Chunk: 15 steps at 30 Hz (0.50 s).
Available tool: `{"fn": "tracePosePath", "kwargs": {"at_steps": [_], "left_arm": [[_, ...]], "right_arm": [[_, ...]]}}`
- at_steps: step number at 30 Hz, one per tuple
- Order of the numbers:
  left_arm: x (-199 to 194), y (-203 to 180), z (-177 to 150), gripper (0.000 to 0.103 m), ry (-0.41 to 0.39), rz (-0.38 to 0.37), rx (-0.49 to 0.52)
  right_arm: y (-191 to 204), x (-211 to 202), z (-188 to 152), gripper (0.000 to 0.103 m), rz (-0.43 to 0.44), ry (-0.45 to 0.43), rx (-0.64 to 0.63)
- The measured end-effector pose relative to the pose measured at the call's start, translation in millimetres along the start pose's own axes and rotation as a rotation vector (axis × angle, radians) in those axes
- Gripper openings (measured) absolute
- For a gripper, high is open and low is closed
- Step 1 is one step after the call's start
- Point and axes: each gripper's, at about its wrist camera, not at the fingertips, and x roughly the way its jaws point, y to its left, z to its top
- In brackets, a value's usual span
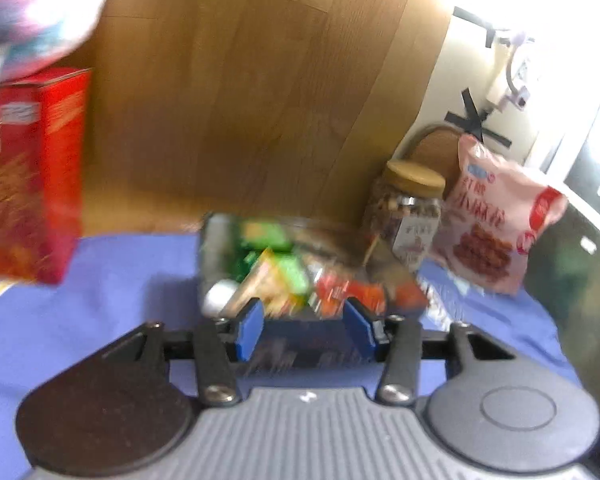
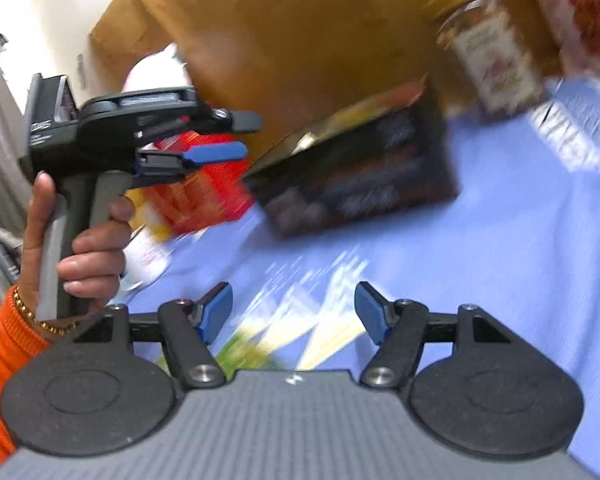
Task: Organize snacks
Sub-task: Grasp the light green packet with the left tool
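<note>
In the left wrist view my left gripper (image 1: 305, 326) is open and empty, just in front of a dark box (image 1: 300, 332) filled with small green, yellow and red snack packs (image 1: 284, 276). A red carton (image 1: 32, 176) stands at the left. A nut jar with a tan lid (image 1: 410, 212) and a pink snack bag (image 1: 496, 232) stand at the right. In the right wrist view my right gripper (image 2: 294, 314) is open and empty above the blue cloth. The dark box (image 2: 360, 176) lies ahead, and the left gripper (image 2: 216, 140) shows at the left, held by a hand.
A blue cloth (image 1: 112, 280) covers the table. A brown wooden panel (image 1: 240, 80) rises behind it. In the right wrist view blurred green and yellow packs (image 2: 268, 340) lie near my fingers, and the jar (image 2: 488, 48) stands at the far right.
</note>
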Motion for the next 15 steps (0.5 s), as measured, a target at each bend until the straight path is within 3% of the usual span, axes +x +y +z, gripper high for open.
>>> {"fn": "tracePosePath", "kwargs": {"at_steps": [5, 8, 11, 15], "left_arm": [[-42.6, 29.7, -52.2, 0.046, 0.08, -0.044, -0.062], [-49.6, 37.8, -78.7, 0.046, 0.114, -0.07, -0.11], [-49.7, 43.7, -93.4, 0.046, 0.124, -0.022, -0.146], [-57.5, 57.0, -100.9, 0.05, 0.087, 0.008, -0.238]], "right_arm": [[31.5, 2.4, -23.8, 0.07, 0.035, 0.11, -0.121], [58.7, 15.8, -36.5, 0.089, -0.024, 0.153, -0.29], [77.5, 34.1, -41.6, 0.091, -0.11, 0.187, -0.406], [82.4, 43.0, -38.8, 0.091, -0.15, 0.183, -0.428]]}}
